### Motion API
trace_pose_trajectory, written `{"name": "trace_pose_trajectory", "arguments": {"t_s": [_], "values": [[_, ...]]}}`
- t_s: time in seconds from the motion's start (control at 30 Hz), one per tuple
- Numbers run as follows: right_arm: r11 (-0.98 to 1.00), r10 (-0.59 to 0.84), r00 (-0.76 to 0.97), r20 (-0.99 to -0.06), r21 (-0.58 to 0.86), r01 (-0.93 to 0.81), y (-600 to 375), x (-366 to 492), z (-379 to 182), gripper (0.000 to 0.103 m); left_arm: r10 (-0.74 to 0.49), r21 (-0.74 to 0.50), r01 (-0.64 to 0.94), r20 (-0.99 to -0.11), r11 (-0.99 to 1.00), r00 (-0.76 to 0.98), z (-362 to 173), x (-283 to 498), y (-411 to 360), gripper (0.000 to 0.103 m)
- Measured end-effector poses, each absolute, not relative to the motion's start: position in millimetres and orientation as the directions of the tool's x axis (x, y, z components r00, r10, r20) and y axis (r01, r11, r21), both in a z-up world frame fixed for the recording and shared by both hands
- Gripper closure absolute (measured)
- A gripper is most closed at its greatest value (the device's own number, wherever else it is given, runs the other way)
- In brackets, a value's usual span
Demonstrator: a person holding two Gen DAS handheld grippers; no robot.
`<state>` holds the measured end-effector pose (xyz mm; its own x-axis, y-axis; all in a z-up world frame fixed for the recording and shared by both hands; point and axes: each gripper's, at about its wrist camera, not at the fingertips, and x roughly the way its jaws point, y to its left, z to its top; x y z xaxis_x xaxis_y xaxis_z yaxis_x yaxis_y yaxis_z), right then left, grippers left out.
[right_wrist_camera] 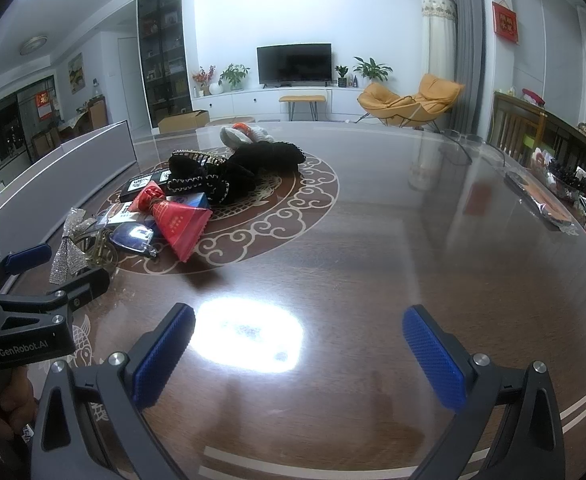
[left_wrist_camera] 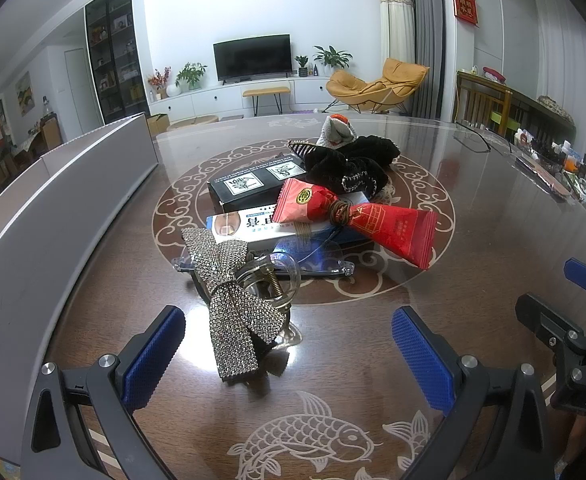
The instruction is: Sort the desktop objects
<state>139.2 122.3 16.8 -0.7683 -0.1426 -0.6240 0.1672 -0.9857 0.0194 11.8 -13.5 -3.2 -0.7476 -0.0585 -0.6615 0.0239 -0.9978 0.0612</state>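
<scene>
A heap of small objects lies on the round patterned table (left_wrist_camera: 473, 208). Nearest in the left wrist view is a rhinestone bow hair clip (left_wrist_camera: 235, 304) with a clear claw, lying between the fingertips of my open left gripper (left_wrist_camera: 289, 348), untouched. Behind it sit blue-lensed glasses (left_wrist_camera: 305, 252), a toothpaste box (left_wrist_camera: 253, 226), a black box (left_wrist_camera: 249, 188), a red candy wrapper (left_wrist_camera: 353, 216), a black knitted cloth (left_wrist_camera: 353, 164) and a grey knitted toy (left_wrist_camera: 339, 130). My right gripper (right_wrist_camera: 299, 356) hovers open over bare table, right of the heap (right_wrist_camera: 181, 200).
A grey panel (left_wrist_camera: 53, 208) rises along the table's left side. Thin-framed glasses (left_wrist_camera: 471, 138) lie at the far right of the table. Small bottles and clutter (left_wrist_camera: 573, 172) crowd the right edge. A lamp glare (right_wrist_camera: 249, 334) shines on the wood between the right fingers.
</scene>
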Motion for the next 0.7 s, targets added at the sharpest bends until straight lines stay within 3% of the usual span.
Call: {"name": "trace_pose_trajectory", "arguments": {"t_s": [0.7], "values": [[-0.985, -0.14, -0.761, -0.634, 0.014, 0.17, 118.9, 139.2, 14.1, 0.0, -0.073, 0.062, 0.043, -0.662, -0.997, -0.746, -3.2, 13.2, -12.7, 0.0]]}}
